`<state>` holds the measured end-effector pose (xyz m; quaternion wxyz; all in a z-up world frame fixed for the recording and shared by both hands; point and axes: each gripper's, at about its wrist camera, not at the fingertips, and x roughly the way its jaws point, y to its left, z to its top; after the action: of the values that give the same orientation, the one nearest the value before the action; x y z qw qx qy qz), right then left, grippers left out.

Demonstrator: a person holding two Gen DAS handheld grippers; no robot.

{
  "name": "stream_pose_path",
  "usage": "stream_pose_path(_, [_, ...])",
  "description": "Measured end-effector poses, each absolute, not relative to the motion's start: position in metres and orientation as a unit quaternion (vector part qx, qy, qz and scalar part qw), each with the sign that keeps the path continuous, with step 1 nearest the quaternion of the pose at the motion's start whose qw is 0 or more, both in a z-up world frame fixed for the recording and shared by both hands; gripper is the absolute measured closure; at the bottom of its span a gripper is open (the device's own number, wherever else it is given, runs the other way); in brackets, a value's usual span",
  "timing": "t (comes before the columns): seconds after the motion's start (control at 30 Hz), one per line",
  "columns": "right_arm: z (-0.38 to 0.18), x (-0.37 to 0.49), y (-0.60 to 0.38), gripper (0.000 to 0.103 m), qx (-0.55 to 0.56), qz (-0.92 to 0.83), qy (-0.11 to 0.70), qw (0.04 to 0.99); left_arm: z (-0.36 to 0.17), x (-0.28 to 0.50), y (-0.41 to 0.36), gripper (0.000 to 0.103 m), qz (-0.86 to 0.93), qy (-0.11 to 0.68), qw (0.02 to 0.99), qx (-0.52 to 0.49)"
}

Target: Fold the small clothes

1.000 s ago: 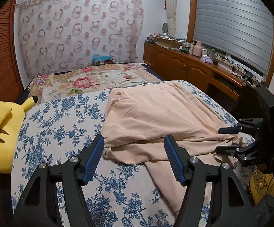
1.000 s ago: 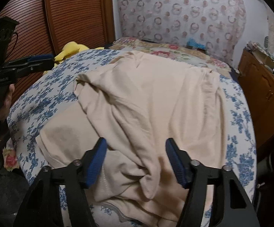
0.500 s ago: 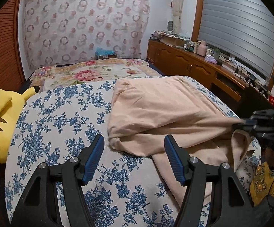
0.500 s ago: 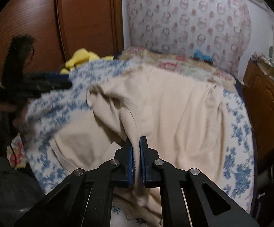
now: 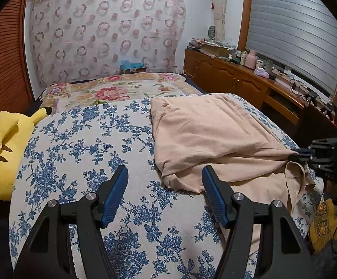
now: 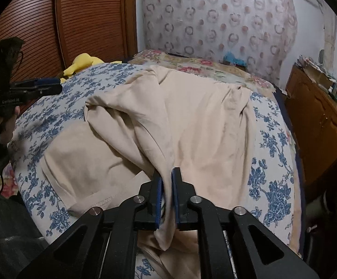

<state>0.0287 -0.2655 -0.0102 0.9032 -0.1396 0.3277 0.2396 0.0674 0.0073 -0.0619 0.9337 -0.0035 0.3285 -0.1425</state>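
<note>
The bed (image 5: pixel 80 139), covered in a blue-flowered white quilt, carries the whole job; a yellow plush toy (image 5: pixel 3 148) lies at its left edge and a wooden cabinet (image 5: pixel 233 79) runs along the wall past its right edge. The beige garment (image 6: pixel 203 121) lies spread over the right half of the bed, its far part fairly flat, its near part bunched in loose folds that spill toward the near right corner. The right hand-held gripper (image 6: pixel 166 200) has a gathered ridge of that cloth between its blue pads; the jaws stand nearly together yet are easing apart a little, so the pinch looks light and could slip. The left hand-held gripper (image 5: pixel 165 195) hovers over the near edge of the bed with its jaws spread and nothing between them, just beside the garment's rumpled near-left corner. The step in hand is probably to lift and straighten the cloth before folding. To do it well, the right grip should firm up on a single hem rather than a thick bunch, since several layers seem caught. The left should take the corner in front of it, low and close to the quilt. Both should then draw apart evenly, so the cloth tautens without dragging off the near right corner, where it already hangs over.
</note>
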Motion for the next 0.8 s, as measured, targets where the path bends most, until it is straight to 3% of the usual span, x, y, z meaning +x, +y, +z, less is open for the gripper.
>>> stream_pose_path(0.07, [-0.001, 0.027, -0.264, 0.086, -0.14, 0.234, 0.32, 0.907, -0.061, 0.066, 0.008, 0.036, -0.141, 0.325, 0.935, -0.004])
stream_pose_path(0.13, [0.008, 0.029, -0.264, 0.074, -0.145, 0.23, 0.31, 0.911, -0.059, 0.065, 0.011, 0.036, -0.138, 0.321, 0.937, -0.003])
stream_pose_path(0.2, [0.016, 0.029, -0.259, 0.055, -0.149, 0.229, 0.298, 0.915, -0.058, 0.063, 0.012, 0.036, -0.136, 0.319, 0.938, -0.002])
stream_pose_path(0.8, [0.009, 0.091, -0.132, 0.051, -0.193, 0.346, 0.315, 0.862, -0.049, 0.05, 0.056, 0.036, -0.09, 0.306, 0.948, -0.016])
